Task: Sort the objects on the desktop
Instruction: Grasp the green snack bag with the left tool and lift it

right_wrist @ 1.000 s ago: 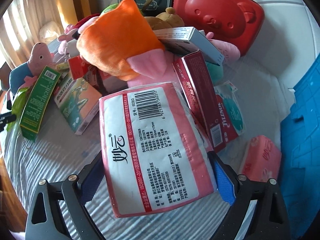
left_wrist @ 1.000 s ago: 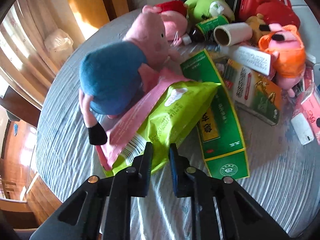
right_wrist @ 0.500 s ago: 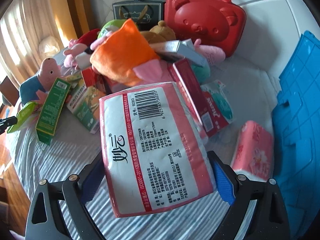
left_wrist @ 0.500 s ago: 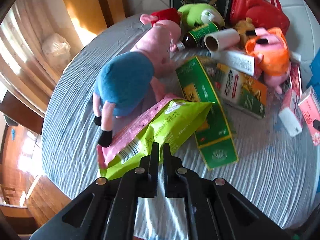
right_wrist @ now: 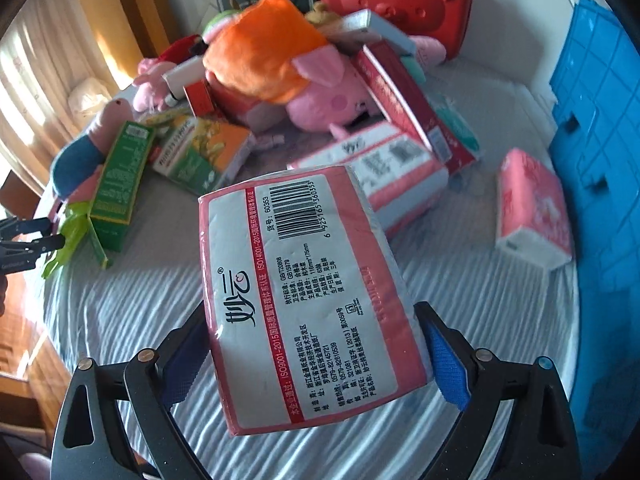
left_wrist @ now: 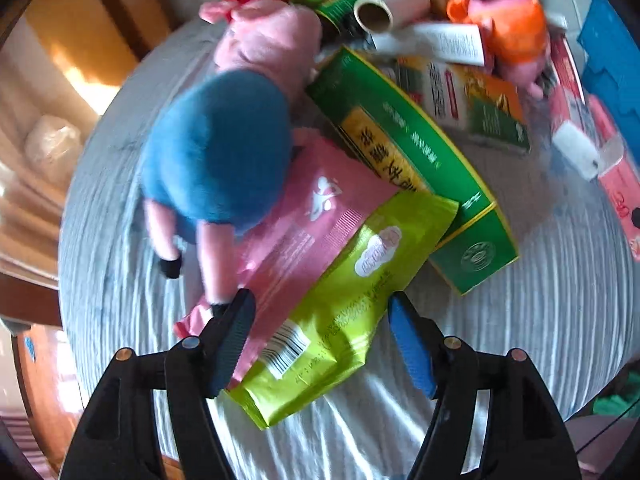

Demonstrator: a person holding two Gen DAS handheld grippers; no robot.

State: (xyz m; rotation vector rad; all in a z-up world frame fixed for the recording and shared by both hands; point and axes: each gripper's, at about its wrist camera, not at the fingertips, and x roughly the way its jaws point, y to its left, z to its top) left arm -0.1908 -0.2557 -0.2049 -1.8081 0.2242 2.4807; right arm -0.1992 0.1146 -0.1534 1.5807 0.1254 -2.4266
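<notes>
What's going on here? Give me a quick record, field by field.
Setting: table with striped cloth, piled with toys, boxes, packs
Right gripper: shut on a tissue pack, lifted off the table
Left gripper: jaws opening, astride a green pouch, pads not pressing it
Under pouch: pink pouch
Beside it: pig plush, green box
Far right: blue bin
</notes>
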